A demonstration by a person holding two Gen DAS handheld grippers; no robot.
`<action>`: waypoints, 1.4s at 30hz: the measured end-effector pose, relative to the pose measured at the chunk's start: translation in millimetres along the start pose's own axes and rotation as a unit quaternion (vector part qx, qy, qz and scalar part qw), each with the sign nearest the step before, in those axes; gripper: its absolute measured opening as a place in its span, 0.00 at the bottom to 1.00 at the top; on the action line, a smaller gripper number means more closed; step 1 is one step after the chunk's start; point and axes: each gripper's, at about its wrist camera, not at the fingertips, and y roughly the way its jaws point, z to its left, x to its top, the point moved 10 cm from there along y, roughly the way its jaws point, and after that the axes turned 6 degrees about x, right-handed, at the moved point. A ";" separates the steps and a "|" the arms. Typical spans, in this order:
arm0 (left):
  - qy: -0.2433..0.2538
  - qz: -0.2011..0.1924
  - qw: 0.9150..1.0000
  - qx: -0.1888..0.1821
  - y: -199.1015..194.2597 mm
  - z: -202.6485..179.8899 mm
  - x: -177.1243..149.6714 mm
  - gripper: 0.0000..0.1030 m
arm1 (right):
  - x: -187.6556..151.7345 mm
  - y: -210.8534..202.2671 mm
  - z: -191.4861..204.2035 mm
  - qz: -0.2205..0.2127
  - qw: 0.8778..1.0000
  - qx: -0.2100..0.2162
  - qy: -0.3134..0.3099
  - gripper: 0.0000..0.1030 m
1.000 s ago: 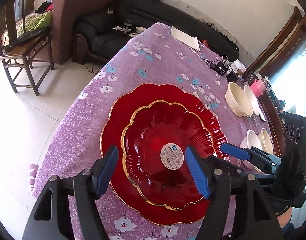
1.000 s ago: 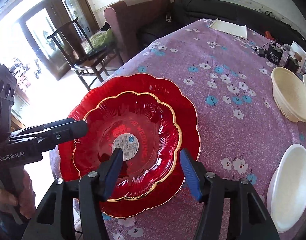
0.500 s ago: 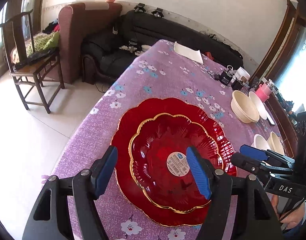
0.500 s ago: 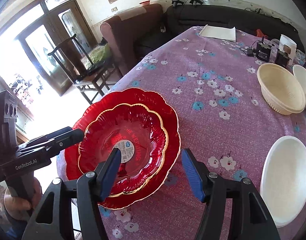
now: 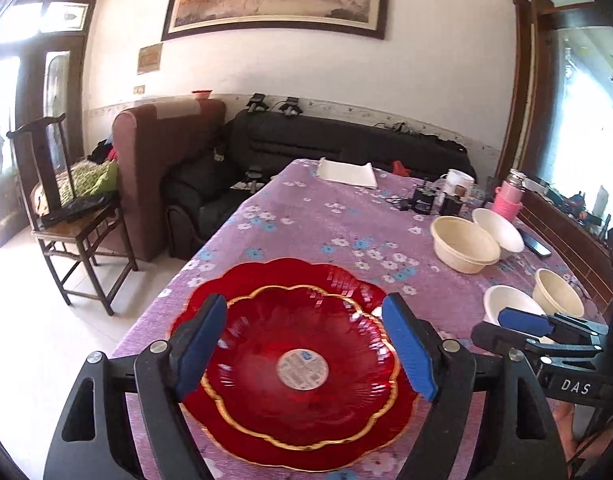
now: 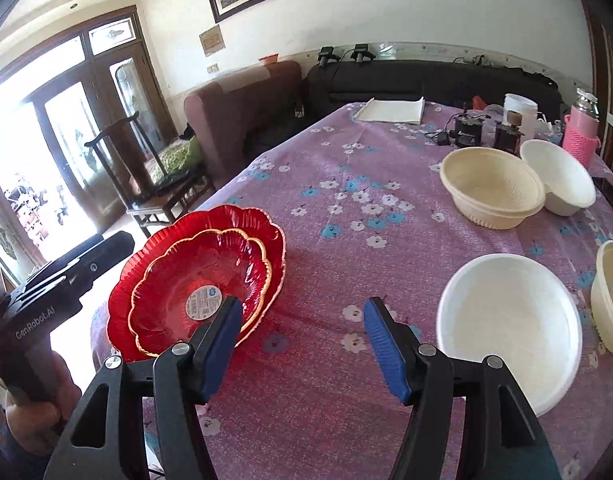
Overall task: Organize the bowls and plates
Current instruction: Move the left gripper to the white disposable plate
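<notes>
- Two red plates, smaller plate (image 5: 306, 364) nested in larger plate (image 5: 346, 280), near the surface (image 6: 346, 168) edge; round sticker (image 5: 303, 369) centred, print unreadable.
- Left hand-held gripper (image 5: 306, 354) opening, empty, above plates; "GenRobot.AI" on body.
- Right hand-held gripper (image 6: 302, 344) released, empty; "DAS" on side.
- Four bowls (image 6: 492, 192) beyond.

A smaller plate (image 5: 290, 364) is nested in a larger plate (image 5: 306, 276) on the desk (image 5: 346, 216), below and between the fingers (image 5: 200, 344) of the left gripper (image 5: 306, 346), whose jaws are opening with nothing held. Seen past the fingers (image 6: 386, 346) of the right gripper (image 6: 302, 344), the plates are placed to the left and a shallow bowl (image 6: 510, 340) just to the right, with a ribbed bowl (image 6: 612, 296) beside it. Farther back right, a wide ribbed bowl (image 6: 492, 192) is touched by another bowl (image 6: 558, 180).
</notes>
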 end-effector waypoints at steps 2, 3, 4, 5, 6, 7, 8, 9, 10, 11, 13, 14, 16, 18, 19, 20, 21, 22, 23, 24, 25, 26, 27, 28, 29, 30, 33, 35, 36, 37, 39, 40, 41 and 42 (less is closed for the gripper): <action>0.017 -0.003 0.999 -0.028 -1.9 -29.6 -3.2 0.84 | 2.9 -16.8 -13.6 -0.026 1.000 -0.011 0.006 0.66; 0.029 -0.005 0.999 -0.039 -2.1 -45.5 -5.5 0.84 | 3.8 -25.8 -21.5 -0.038 0.999 -0.018 0.010 0.66; 0.042 -0.005 0.998 -0.048 -1.6 -60.3 -8.6 0.86 | 4.7 -35.9 -30.4 -0.051 0.998 -0.024 0.015 0.66; 0.058 -0.002 0.997 -0.059 -0.2 -77.5 -13.1 0.89 | 5.9 -48.1 -42.1 -0.066 0.997 -0.030 0.022 0.66; 0.072 0.005 0.995 -0.069 1.6 -93.6 -18.7 0.90 | 6.7 -57.8 -53.1 -0.077 0.996 -0.038 0.030 0.66; 0.085 0.014 0.993 -0.082 4.8 -109.4 -24.7 0.91 | 6.8 -68.4 -67.2 -0.087 0.994 -0.049 0.041 0.66; 0.097 0.023 0.991 -0.092 8.1 -124.6 -31.0 0.91 | 6.2 -78.9 -82.8 -0.096 0.992 -0.060 0.054 0.66; 0.111 0.035 0.988 -0.100 12.1 -139.4 -37.9 0.91 | 4.6 -88.1 -97.1 -0.103 0.990 -0.069 0.066 0.66; 0.122 0.045 0.986 -0.105 15.0 -150.2 -44.5 0.91 | 2.0 -96.4 -111.2 -0.108 0.988 -0.077 0.077 0.66; 0.135 0.052 0.984 -0.103 18.3 -160.7 -50.6 0.91 | -2.6 -103.2 -127.9 -0.110 0.986 -0.086 0.090 0.66; 0.155 0.055 0.982 -0.096 22.4 -177.2 -59.0 0.91 | -10.9 -112.3 -154.1 -0.114 0.982 -0.096 0.115 0.65; 0.164 0.056 0.980 -0.097 23.9 -183.4 -61.5 0.91 | -17.0 -114.7 -167.8 -0.112 0.980 -0.102 0.128 0.65; 0.172 0.064 0.978 -0.100 29.3 -192.2 -66.3 0.91 | -27.6 -116.3 -189.0 -0.106 0.977 -0.109 0.149 0.65; 0.166 0.078 0.977 -0.108 37.8 -195.5 -70.6 0.91 | -37.3 -116.6 -202.8 -0.101 0.976 -0.111 0.159 0.64; 0.160 0.080 0.978 -0.110 41.5 -195.2 -72.3 0.91 | -41.3 -115.2 -207.5 -0.098 0.976 -0.112 0.162 0.63; 0.157 0.081 0.978 -0.108 45.5 -193.8 -74.1 0.91 | -44.7 -113.8 -209.9 -0.096 0.976 -0.111 0.164 0.63; 0.154 0.093 0.977 -0.110 49.4 -193.7 -77.2 0.91 | -46.4 -112.6 -208.6 -0.094 0.976 -0.102 0.166 0.58; 0.148 0.105 0.976 -0.121 51.6 -194.9 -79.1 0.91 | -44.4 -113.9 -204.7 -0.099 0.978 -0.092 0.158 0.57; 0.138 0.108 0.976 -0.129 52.7 -194.5 -78.3 0.91 | -41.9 -114.6 -200.9 -0.104 0.980 -0.090 0.145 0.57; 0.129 0.107 0.977 -0.130 52.5 -192.7 -76.8 0.91 | -41.3 -112.4 -197.8 -0.102 0.981 -0.090 0.137 0.57; 0.118 0.104 0.979 -0.132 52.2 -190.5 -75.1 0.91 | -41.0 -108.0 -194.7 -0.096 0.983 -0.087 0.129 0.54; 0.114 0.104 0.979 -0.136 51.7 -190.1 -74.5 0.91 | -41.8 -103.9 -189.5 -0.088 0.986 -0.083 0.119 0.51; 0.112 0.103 0.979 -0.136 51.8 -189.7 -73.8 0.91 | -42.0 -100.1 -185.8 -0.081 0.987 -0.080 0.110 0.50; 0.112 0.101 0.980 -0.132 51.9 -189.1 -72.8 0.91 | -42.0 -98.5 -184.3 -0.078 0.988 -0.076 0.107 0.50; 0.114 0.096 0.980 -0.130 50.7 -189.5 -71.6 0.91 | -42.2 -97.5 -184.7 -0.076 0.989 -0.071 0.109 0.50; 0.120 0.092 0.980 -0.130 49.6 -191.4 -71.1 0.91 | -42.3 -95.4 -185.8 -0.074 0.989 -0.063 0.114 0.50; 0.134 0.090 0.979 -0.125 50.2 -198.4 -69.2 0.91 | -46.3 -89.3 -193.6 -0.058 0.987 -0.045 0.143 0.40; 0.123 0.090 0.979 -0.136 52.2 -204.1 -62.6 0.91 | -49.7 -84.7 -194.8 -0.046 0.986 -0.031 0.157 0.35; 0.114 0.094 0.979 -0.144 54.2 -206.7 -59.5 0.91 | -50.5 -83.9 -195.2 -0.044 0.986 -0.028 0.160 0.33; 0.105 0.102 0.977 -0.154 56.1 -210.2 -57.0 0.91 | -51.5 -83.5 -194.7 -0.042 0.986 -0.024 0.162 0.32; 0.093 0.115 0.974 -0.170 59.7 -217.0 -53.8 0.90 | -52.9 -83.6 -194.0 -0.041 0.986 -0.021 0.162 0.32; 0.091 0.119 0.973 -0.176 61.4 -219.9 -52.9 0.86 | -53.3 -83.5 -193.1 -0.040 0.986 -0.020 0.160 0.32; 0.092 0.119 0.973 -0.174 63.9 -221.3 -51.6 0.79 | -53.7 -83.3 -192.2 -0.039 0.986 -0.020 0.159 0.32; 0.094 0.122 0.973 -0.170 66.9 -221.9 -51.9 0.76 | -54.1 -83.0 -191.8 -0.038 0.986 -0.022 0.158 0.32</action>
